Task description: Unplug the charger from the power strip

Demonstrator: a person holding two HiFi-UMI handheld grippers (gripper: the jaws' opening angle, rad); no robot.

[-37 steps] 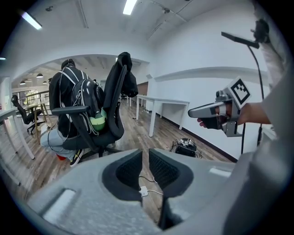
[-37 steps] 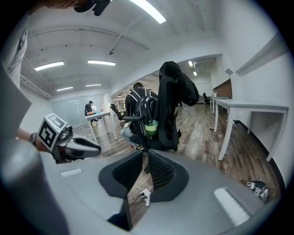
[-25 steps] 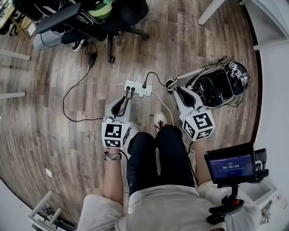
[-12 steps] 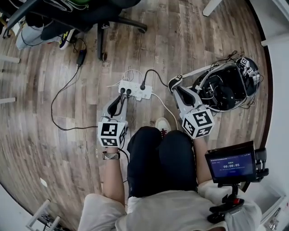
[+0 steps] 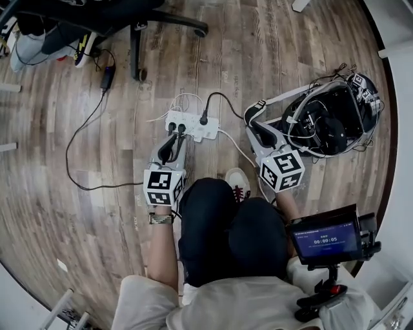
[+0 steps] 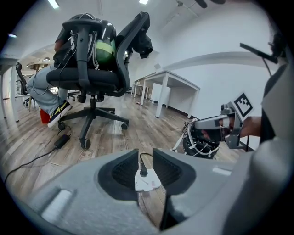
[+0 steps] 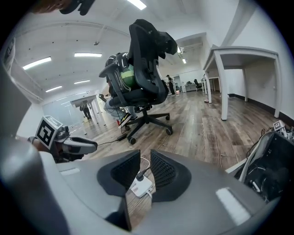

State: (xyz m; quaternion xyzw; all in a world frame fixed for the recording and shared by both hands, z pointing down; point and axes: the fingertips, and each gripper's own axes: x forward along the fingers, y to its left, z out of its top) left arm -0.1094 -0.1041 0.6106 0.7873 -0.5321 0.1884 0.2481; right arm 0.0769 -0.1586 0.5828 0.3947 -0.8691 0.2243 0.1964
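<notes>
Power strip (image 5: 192, 124) lies on the wooden floor (image 5: 77, 213), a black charger plug (image 5: 204, 119) standing in its right end. Close to the strip's near left end, the left gripper (image 5: 172, 138) points at it, its jaws narrowly parted, just opening, holding nothing. Right of the strip, apart from it, the right gripper (image 5: 254, 126) is likewise slightly parted, just opening, empty. Beyond the strip stands an office chair (image 5: 139, 19).
</notes>
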